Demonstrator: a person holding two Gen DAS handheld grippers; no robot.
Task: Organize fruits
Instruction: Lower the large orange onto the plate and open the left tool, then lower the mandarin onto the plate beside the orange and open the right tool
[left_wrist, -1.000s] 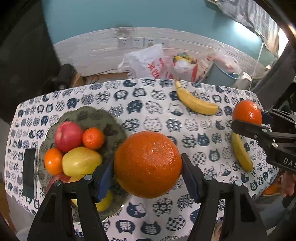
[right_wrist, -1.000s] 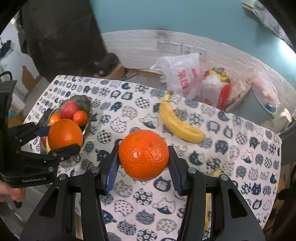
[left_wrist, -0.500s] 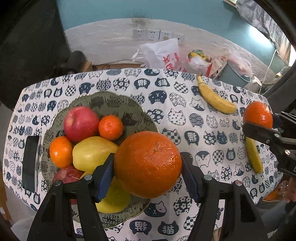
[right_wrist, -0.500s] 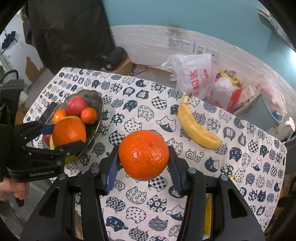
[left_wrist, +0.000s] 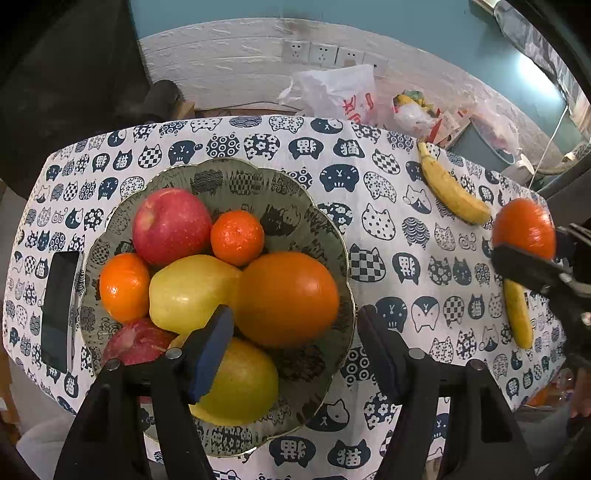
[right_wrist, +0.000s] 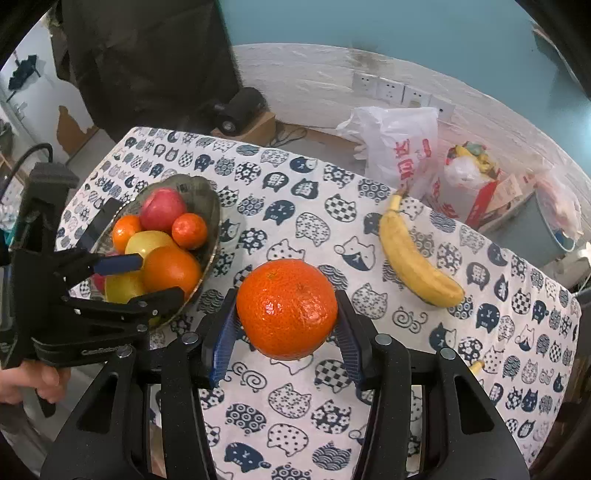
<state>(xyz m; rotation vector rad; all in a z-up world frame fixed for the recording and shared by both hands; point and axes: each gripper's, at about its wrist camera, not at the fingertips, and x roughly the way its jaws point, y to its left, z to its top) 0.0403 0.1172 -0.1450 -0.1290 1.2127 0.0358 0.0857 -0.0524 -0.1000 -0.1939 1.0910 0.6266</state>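
A large orange (left_wrist: 288, 299) lies in the patterned glass bowl (left_wrist: 325, 221) against a yellow fruit (left_wrist: 192, 288). My left gripper (left_wrist: 295, 317) straddles that orange and its jaws are opening; the right finger stands clear of the peel. The bowl also holds a red apple (left_wrist: 170, 225), two small mandarins and more yellow fruit. My right gripper (right_wrist: 286, 306) is shut on a second orange (right_wrist: 286, 308), held above the cloth to the right of the bowl (right_wrist: 212, 206). In the right wrist view the left gripper (right_wrist: 147, 280) hangs over the bowl, a hand below it.
A banana (right_wrist: 413, 258) lies on the cat-print cloth at the back right, and a second banana (left_wrist: 517, 314) lies near the right edge. A dark phone (left_wrist: 59, 306) rests left of the bowl. Plastic bags (right_wrist: 399, 147) stand behind the table.
My left gripper moved over the bowl and sank; its orange now rests among the fruit with the jaws loosened. My right gripper carried its orange leftward, closer to the bowl.
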